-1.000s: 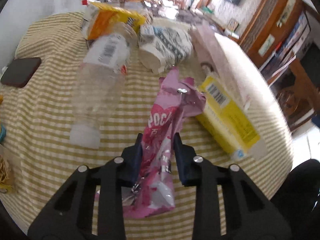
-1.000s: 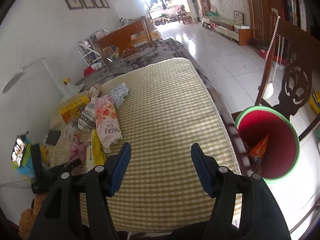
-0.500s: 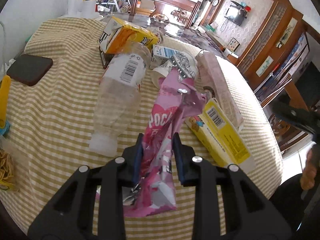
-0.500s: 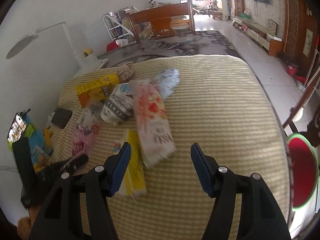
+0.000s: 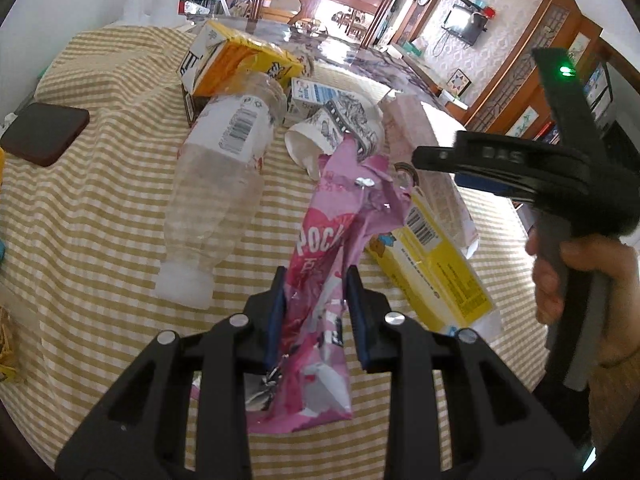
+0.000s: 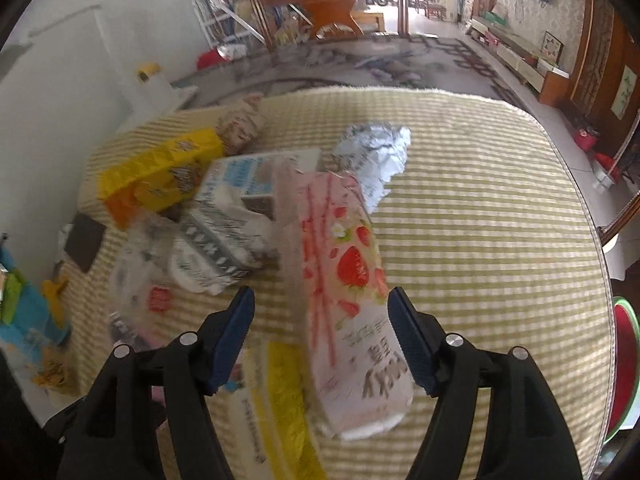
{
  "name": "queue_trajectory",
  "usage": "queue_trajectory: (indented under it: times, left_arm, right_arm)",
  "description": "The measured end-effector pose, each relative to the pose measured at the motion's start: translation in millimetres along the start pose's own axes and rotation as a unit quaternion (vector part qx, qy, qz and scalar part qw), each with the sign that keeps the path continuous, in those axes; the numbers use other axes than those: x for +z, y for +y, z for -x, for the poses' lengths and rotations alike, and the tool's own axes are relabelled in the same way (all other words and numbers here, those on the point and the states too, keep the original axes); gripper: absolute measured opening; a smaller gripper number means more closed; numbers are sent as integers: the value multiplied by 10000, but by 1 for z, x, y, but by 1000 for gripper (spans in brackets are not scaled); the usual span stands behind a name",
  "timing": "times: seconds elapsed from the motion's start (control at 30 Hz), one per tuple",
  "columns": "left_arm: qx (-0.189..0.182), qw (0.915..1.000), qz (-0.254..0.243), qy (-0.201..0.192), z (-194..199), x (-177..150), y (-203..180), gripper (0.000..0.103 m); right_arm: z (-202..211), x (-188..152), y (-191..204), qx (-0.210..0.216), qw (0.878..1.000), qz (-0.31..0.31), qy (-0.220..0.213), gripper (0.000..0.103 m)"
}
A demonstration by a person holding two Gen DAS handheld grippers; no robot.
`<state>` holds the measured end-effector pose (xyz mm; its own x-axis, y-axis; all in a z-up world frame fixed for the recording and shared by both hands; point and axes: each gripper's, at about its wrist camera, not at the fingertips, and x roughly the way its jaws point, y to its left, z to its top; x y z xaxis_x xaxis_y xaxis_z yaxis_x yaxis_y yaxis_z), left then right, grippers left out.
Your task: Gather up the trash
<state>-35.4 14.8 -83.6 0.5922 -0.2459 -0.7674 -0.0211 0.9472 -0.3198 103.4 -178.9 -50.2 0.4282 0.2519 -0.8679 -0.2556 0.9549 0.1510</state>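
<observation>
My left gripper point(image 5: 314, 300) is shut on a crumpled pink Pocky wrapper point(image 5: 320, 264) and holds it over the yellow-striped tablecloth point(image 5: 100, 220). My right gripper point(image 6: 320, 336) is open and empty, its fingers straddling the near end of a pink strawberry Pocky box point(image 6: 344, 280) from above. In the left wrist view the right gripper's body shows at the right edge. A clear plastic bottle point(image 5: 220, 184), a yellow box point(image 5: 432, 268), a paper cup point(image 5: 328, 136) and a yellow-orange carton point(image 5: 236, 60) lie in a pile.
A red bin with a green rim point(image 6: 622, 364) stands off the table's right edge. A dark phone point(image 5: 44, 132) lies at the left. A crumpled silver wrapper point(image 6: 376, 156) and a milk carton point(image 6: 244, 184) sit behind the strawberry box.
My right gripper has swung left and moved in low over the strawberry Pocky box. The left gripper still holds the pink wrapper and has shifted slightly closer to the pile.
</observation>
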Motion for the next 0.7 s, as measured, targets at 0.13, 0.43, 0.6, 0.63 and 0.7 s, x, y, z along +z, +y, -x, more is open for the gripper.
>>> queue_trajectory:
  times: [0.13, 0.43, 0.6, 0.63, 0.7]
  left_arm:
    - [29, 9999, 39, 119, -5, -1, 1, 29]
    - [96, 9997, -6, 209, -12, -1, 0, 30]
    - [133, 9996, -35, 245, -15, -2, -4, 30]
    - [146, 9996, -46, 243, -15, -2, -5, 30]
    - [170, 9995, -54, 243, -16, -3, -5, 30]
  right_arm:
    - [-16, -3, 1, -166, 9994, 249, 195, 55]
    - [19, -7, -1, 172, 9990, 366, -186, 38]
    - [55, -12, -1, 366, 9969, 492, -490, 38]
    - [63, -15, -2, 415, 9963, 516, -550, 38]
    - [74, -21, -2, 485, 9953, 568, -617, 38]
